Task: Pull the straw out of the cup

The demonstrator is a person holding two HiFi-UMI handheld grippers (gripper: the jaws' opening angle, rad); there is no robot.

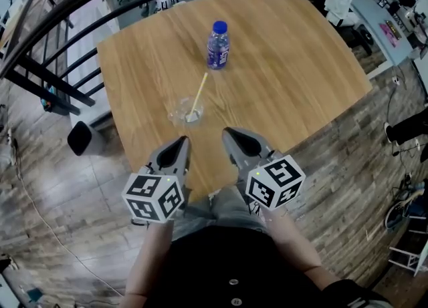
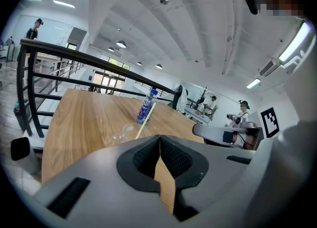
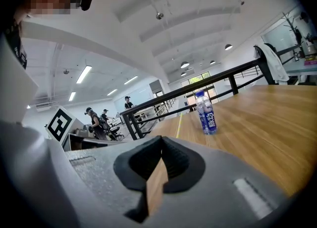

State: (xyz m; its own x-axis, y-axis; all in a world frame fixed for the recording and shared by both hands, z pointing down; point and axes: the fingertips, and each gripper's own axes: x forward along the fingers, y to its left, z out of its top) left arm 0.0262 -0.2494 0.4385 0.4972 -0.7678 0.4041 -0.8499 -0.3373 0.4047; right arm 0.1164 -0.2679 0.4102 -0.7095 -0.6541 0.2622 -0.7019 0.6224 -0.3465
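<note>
Two grey grippers are held above the near edge of the light wooden table [image 1: 294,73]; the left gripper [image 1: 182,142] and the right gripper [image 1: 229,133] are both clenched on nothing. The pale yellow straw [image 1: 200,91] is seen leaning in the clear plastic cup [image 1: 184,111] near them, untouched, with a blue-capped water bottle [image 1: 217,45] farther off.

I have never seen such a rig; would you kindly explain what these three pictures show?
There is no robot arm: a person holds a two-jaw gripper in each hand. One picture comes from a camera on the person's head, looking down; the others come from cameras riding on each gripper. On the wooden table stand a clear cup with a yellow straw in it and, beyond, a water bottle. The left gripper and right gripper are both shut, empty, short of the cup.
</note>
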